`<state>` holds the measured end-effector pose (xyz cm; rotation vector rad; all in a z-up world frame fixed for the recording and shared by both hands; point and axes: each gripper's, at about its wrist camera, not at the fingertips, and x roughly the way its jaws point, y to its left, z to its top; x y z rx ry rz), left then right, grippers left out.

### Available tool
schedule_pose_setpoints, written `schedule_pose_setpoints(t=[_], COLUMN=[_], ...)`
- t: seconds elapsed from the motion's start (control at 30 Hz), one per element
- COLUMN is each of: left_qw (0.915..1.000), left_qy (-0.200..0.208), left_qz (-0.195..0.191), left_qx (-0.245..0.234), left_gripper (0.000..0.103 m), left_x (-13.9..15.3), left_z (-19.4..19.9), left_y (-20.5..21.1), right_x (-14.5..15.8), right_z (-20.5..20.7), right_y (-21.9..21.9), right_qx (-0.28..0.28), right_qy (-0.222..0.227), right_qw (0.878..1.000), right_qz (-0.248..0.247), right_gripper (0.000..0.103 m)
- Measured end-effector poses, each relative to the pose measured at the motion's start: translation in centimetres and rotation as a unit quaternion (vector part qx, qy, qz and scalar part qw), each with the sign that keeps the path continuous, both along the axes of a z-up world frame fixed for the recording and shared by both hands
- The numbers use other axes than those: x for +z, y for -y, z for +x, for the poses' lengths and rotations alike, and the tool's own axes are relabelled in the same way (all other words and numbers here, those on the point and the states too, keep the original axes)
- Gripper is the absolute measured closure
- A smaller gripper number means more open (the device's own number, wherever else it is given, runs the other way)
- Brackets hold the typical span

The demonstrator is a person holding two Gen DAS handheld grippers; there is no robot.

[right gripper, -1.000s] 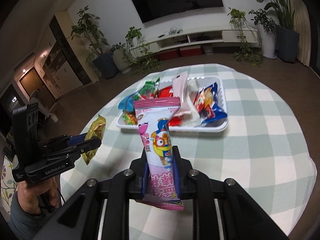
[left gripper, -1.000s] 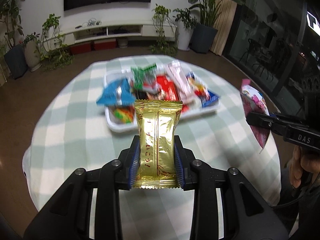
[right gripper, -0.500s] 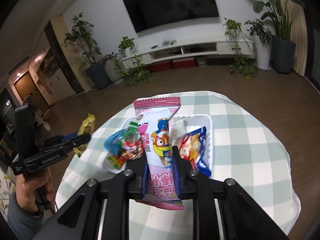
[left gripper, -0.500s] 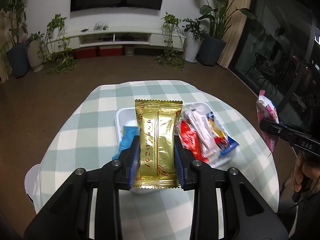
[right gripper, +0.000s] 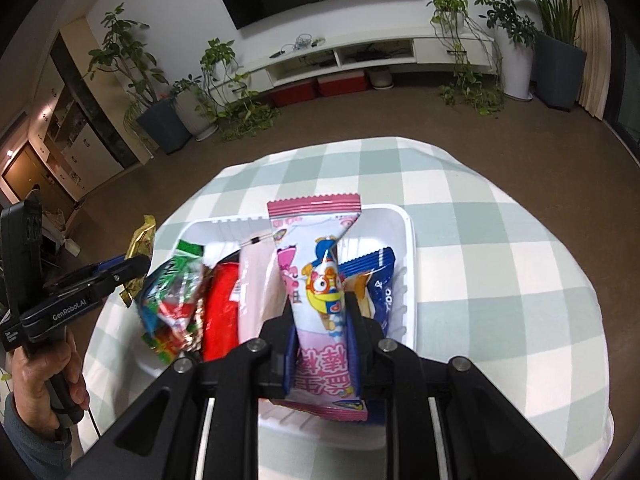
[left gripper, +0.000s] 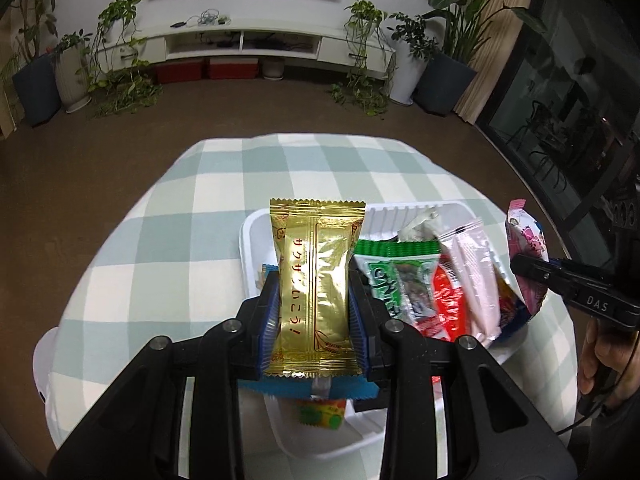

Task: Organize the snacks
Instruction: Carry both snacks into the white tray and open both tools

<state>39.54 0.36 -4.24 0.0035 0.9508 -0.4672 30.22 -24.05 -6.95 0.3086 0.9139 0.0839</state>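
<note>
My left gripper [left gripper: 314, 300] is shut on a gold snack packet [left gripper: 316, 280], held upright over the left end of the white tray [left gripper: 250, 236]. My right gripper [right gripper: 320, 320] is shut on a pink cartoon snack packet [right gripper: 318, 272], held upright over the right part of the tray [right gripper: 410, 240]. The tray holds several snacks: a green packet [left gripper: 400, 276], a red one [right gripper: 220, 308], a pale pink one [left gripper: 476, 276] and a blue one [right gripper: 380, 284]. The left gripper with the gold packet [right gripper: 140, 244] shows at the left of the right wrist view; the right gripper with the pink packet [left gripper: 528, 248] shows at the right of the left wrist view.
The tray sits on a round table with a green-and-white checked cloth [left gripper: 168, 216]. Brown floor surrounds the table. A white TV unit [left gripper: 248, 44] and several potted plants [right gripper: 160, 92] stand at the far wall.
Both grippers have moved forward and down over the tray, each still holding its packet. The tray and its snacks now lie directly under the fingers.
</note>
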Motion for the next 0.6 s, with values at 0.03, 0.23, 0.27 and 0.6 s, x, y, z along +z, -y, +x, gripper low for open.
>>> schedule_pose_setpoints(t=[0.03,0.23,0.27,0.6], left_qw=[1.0,0.9998,0.9998,0.9996], left_qy=[-0.002,-0.009,-0.01,-0.014], left_qz=[0.003,0.009,0.01,0.015], left_qx=[-0.001,-0.014,-0.016,-0.018], left_gripper=[0.074,0.074,0.074,0.072], left_x=[-0.5,-2.2,-2.4,-3.7], left_z=[0.2,0.7,0.7,0.8], left_y=[0.2,1.6,1.9,3.0], right_x=[-0.3,-1.9,-2.1,-2.9], right_z=[0.2,1.2,1.3,1.8], right_y=[0.0,-0.4,-0.5,-0.9], right_qx=[0.0,0.004,0.005,0.003], right_qy=[-0.004,-0.023,-0.025,-0.028], right_qw=[1.0,1.0,1.0,0.999], right_qz=[-0.001,-0.005,-0.006,-0.014], right_gripper=[0.081,0.081,0.081,0.079])
